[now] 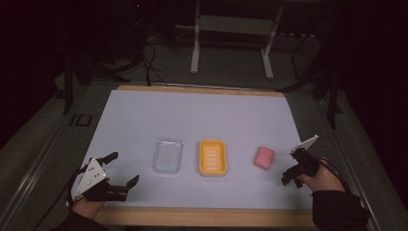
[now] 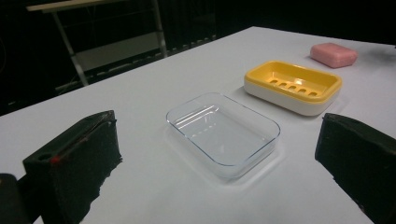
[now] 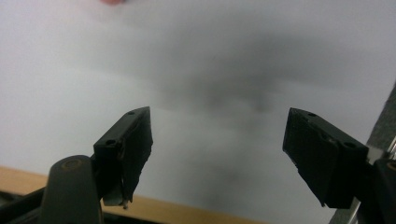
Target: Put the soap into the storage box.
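jaws of both the left gripper [image 1: 122, 168] and right gripper [image 1: 292, 166] stand apart, gripping nothing. clear tray [image 2: 223, 133] and yellow soap dish [image 2: 293, 86] sit empty; pink soap [image 2: 334, 54] lies beside the dish on the table [image 1: 202, 115].

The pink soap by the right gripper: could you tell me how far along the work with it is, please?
Nothing looks done yet: the pink soap lies on the white sheet, beside the yellow soap dish, which is empty, as is the clear tray. In hand: the right gripper sits near the soap, open and holding nothing. The left gripper rests open. Grasping and placing remain.
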Tool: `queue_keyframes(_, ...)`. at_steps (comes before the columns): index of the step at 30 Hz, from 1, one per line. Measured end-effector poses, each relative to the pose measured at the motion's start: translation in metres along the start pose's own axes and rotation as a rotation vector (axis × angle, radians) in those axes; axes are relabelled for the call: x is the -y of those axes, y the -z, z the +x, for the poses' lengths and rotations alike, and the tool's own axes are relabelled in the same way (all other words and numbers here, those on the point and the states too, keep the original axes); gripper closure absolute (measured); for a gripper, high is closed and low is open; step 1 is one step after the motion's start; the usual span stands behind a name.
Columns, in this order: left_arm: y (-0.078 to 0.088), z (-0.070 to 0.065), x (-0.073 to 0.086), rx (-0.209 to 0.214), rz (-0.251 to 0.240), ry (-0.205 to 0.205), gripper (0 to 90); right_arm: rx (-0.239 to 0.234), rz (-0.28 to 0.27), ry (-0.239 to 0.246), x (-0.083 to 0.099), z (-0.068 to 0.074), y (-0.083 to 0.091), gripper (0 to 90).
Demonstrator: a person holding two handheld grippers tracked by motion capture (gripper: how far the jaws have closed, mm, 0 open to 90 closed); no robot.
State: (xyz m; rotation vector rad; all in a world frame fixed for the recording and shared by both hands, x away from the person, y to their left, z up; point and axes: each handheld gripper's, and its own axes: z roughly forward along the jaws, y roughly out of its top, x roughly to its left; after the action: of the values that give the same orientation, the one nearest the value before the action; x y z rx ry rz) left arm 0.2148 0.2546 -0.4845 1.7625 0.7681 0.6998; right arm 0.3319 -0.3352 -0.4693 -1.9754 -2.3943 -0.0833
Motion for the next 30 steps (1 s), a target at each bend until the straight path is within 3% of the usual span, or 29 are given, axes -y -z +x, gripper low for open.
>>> queue_keyframes(5,0.000,0.000,0.000,0.000,0.002,0.001,0.3,-0.040,0.063,-0.013,0.001,0.002,0.000,23.2)
queue_keyframes(11,-0.001,-0.001,0.000,0.005,0.004,0.006,0.3,-0.056,0.137,0.006,0.005,0.007,-0.004,23.3)
queue_keyframes(18,-0.004,-0.003,-0.001,0.021,0.015,0.009,0.3,-0.079,0.141,0.002,0.012,0.019,-0.004,22.9)
queue_keyframes(30,-0.008,-0.002,-0.004,0.042,0.007,0.008,0.3,-0.131,0.107,0.014,0.009,0.061,-0.007,20.6)
